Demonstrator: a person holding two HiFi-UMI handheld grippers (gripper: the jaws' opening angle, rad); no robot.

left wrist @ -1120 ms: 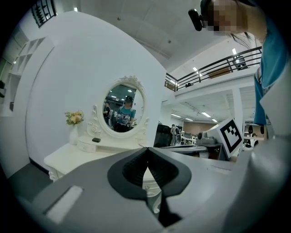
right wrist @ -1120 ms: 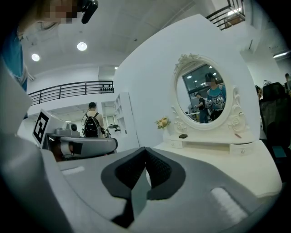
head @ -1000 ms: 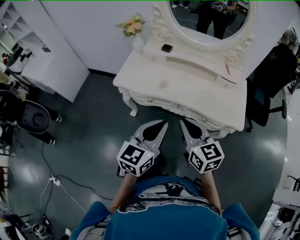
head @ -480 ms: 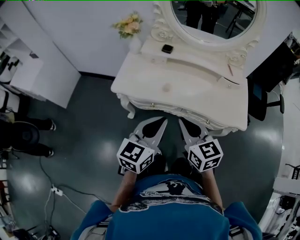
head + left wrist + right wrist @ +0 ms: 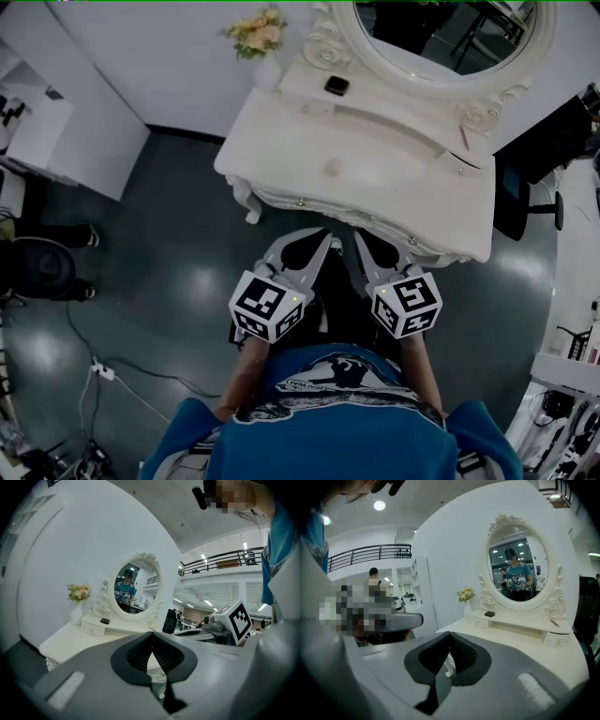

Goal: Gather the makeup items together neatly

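The table [image 5: 375, 183] is standing against the wall, the mirror [image 5: 441, 33] rising behind it. A vase of flowers [image 5: 260, 33] is sitting at its rear left; a small box [image 5: 336, 85] is lying on the ledge [image 5: 403, 111] below the mirror. The left hand-held gripper [image 5: 325, 240] and the right hand-held gripper [image 5: 361, 240] are hovering side by side before its front edge.

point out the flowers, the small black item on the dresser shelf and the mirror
flowers [image 5: 255, 28], head view, on the blossoms
small black item [image 5: 336, 85], head view, on its top face
mirror [image 5: 516, 569], right gripper view, on the middle of the glass
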